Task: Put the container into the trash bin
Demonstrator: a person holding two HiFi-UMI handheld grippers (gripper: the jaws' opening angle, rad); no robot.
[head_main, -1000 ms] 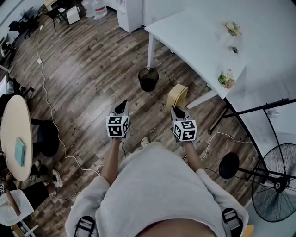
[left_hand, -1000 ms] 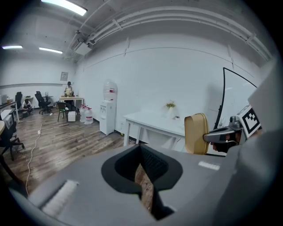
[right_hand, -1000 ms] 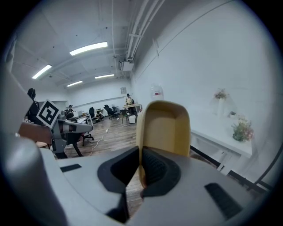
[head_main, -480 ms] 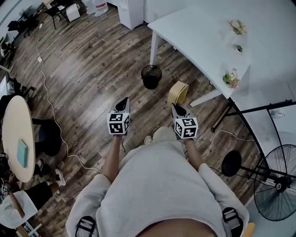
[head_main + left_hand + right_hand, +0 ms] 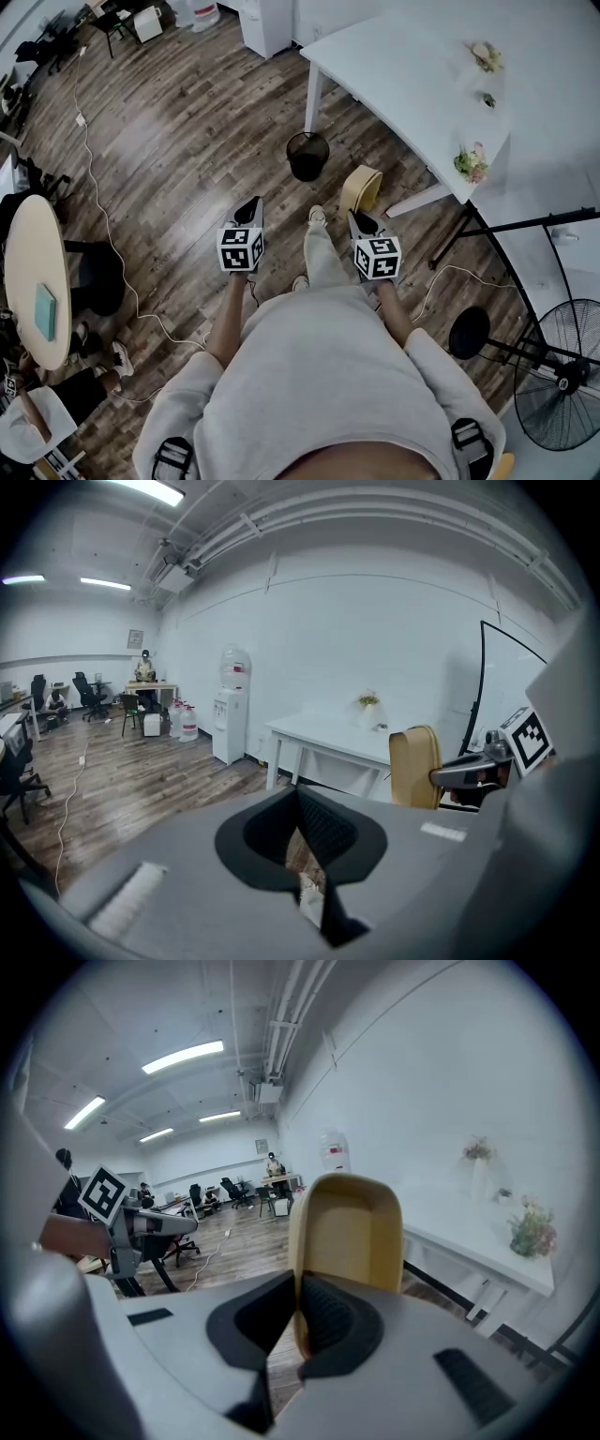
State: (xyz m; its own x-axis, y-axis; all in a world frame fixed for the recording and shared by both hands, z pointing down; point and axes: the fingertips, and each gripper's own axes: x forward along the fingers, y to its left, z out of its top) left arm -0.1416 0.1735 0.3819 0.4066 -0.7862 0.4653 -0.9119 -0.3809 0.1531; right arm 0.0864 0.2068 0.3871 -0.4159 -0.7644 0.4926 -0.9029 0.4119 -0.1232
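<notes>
Container [image 5: 361,188] is pinched by 1 wall in the right gripper [image 5: 362,223], so it can be carried. Trash bin [image 5: 307,156] sits on the floor [image 5: 187,169], near, at 10 o'clock from it. Left gripper [image 5: 247,215] is pressed together on nothing; I think it isn't needed.

L tongs [image 5: 300,803] closed, nothing btwn.

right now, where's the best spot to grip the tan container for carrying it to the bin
The thin side wall at the rim, coming from the open side, one jaw inside and one outside. The container is an open tray that looks too wide to span, so pinching a wall suits it. The right gripper is shut on it that way.
</notes>
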